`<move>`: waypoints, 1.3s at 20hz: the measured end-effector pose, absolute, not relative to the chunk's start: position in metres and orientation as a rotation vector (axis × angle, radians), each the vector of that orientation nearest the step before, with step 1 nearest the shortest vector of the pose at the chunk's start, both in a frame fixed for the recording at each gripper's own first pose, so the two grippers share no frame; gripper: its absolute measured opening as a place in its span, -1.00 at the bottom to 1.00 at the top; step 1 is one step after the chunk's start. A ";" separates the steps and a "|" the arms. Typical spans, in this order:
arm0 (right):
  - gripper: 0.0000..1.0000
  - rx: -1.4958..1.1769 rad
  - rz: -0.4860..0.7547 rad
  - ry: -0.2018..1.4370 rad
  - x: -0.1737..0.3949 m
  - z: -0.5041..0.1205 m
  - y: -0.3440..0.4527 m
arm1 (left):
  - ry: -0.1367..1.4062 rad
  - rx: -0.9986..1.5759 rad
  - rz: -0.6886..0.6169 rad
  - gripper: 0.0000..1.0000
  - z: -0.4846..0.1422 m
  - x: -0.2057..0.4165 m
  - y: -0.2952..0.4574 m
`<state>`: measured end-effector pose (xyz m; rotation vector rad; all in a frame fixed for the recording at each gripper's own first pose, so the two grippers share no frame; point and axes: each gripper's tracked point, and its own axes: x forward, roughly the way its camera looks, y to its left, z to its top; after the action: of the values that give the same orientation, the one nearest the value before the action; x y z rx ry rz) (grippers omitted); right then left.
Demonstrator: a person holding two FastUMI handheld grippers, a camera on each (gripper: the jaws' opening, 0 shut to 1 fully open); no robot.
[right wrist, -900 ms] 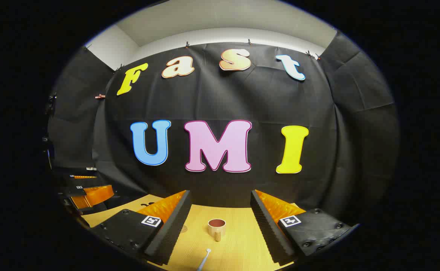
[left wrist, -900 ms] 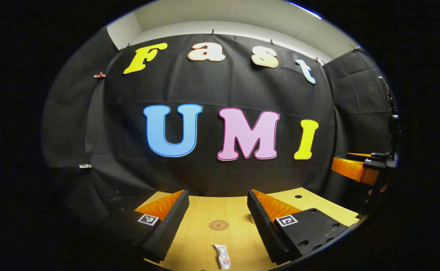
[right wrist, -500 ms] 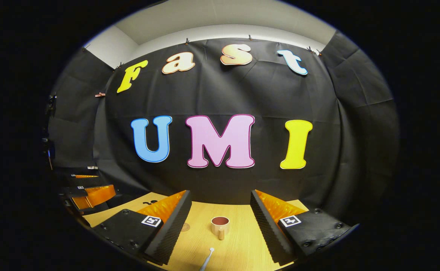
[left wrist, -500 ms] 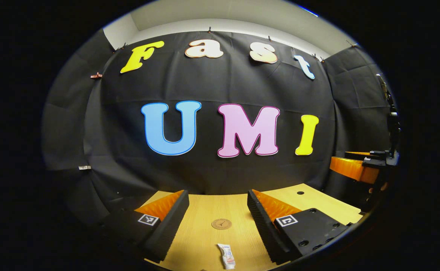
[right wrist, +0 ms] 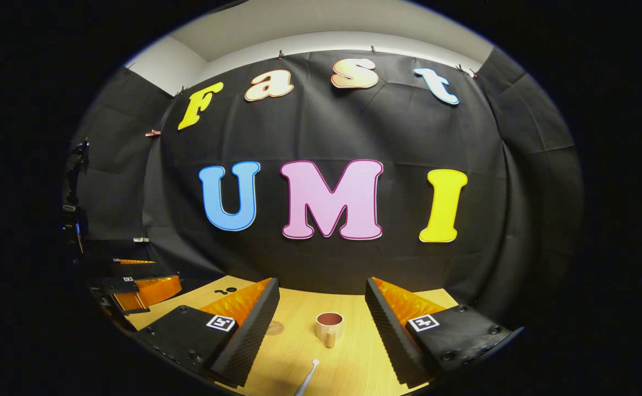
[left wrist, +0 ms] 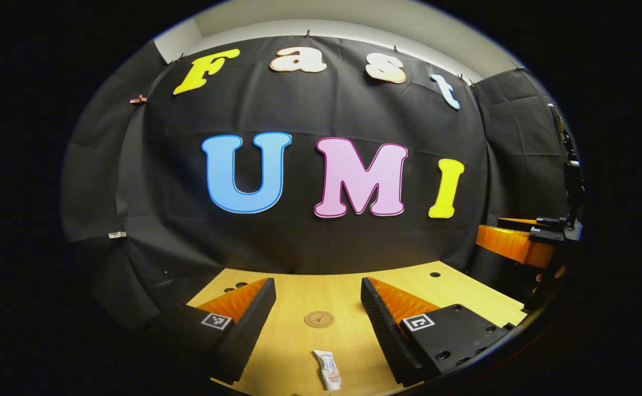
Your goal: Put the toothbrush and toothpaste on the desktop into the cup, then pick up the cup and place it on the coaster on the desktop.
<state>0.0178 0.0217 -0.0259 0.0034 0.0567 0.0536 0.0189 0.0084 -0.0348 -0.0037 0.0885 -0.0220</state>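
Note:
In the left gripper view, a small white toothpaste tube (left wrist: pixel 327 369) lies on the wooden desktop (left wrist: pixel 293 341) close in front of my left gripper (left wrist: pixel 316 291), which is open and holds nothing. Beyond the tube lies a round brown coaster (left wrist: pixel 319 319). In the right gripper view, a beige cup (right wrist: pixel 329 326) with a dark inside stands upright, its handle toward me. A white toothbrush (right wrist: pixel 307 378) lies nearer, at the bottom edge. My right gripper (right wrist: pixel 321 294) is open and empty above them. The coaster (right wrist: pixel 275 328) peeks out beside its left finger.
The black cloth wall closes off the far edge of the desktop. The right gripper (left wrist: pixel 519 245) shows at the right of the left gripper view, and the left gripper (right wrist: pixel 139 289) at the left of the right gripper view. Small holes (left wrist: pixel 435 274) mark the desktop's far part.
Both views have tilted slightly down, showing more desktop. The right gripper view has shifted so the cup sits a little more to the right. Both grippers stay open.

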 end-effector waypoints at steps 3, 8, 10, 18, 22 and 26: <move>0.94 0.005 0.060 0.072 0.021 -0.032 0.023 | 0.129 0.011 -0.027 0.94 -0.051 0.023 0.008; 0.94 -0.003 0.099 0.105 0.028 -0.046 0.029 | 0.272 -0.005 -0.044 0.94 -0.103 0.029 0.001; 0.94 -0.005 0.118 0.119 0.030 -0.054 0.030 | 0.346 -0.014 -0.034 0.94 -0.130 0.031 0.003; 0.94 0.022 0.169 0.220 0.036 -0.099 0.023 | 0.585 -0.036 0.021 0.95 -0.225 0.033 0.012; 0.94 0.015 0.161 0.263 0.039 -0.123 0.008 | 0.676 -0.013 0.003 0.95 -0.261 0.036 0.001; 0.94 0.032 0.162 0.310 0.037 -0.144 -0.003 | 0.779 0.009 0.011 0.95 -0.303 0.042 -0.011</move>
<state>0.0373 -0.0030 -0.1439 0.0320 0.3105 0.1616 0.0417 -0.0112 -0.3033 0.0092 0.7793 0.0114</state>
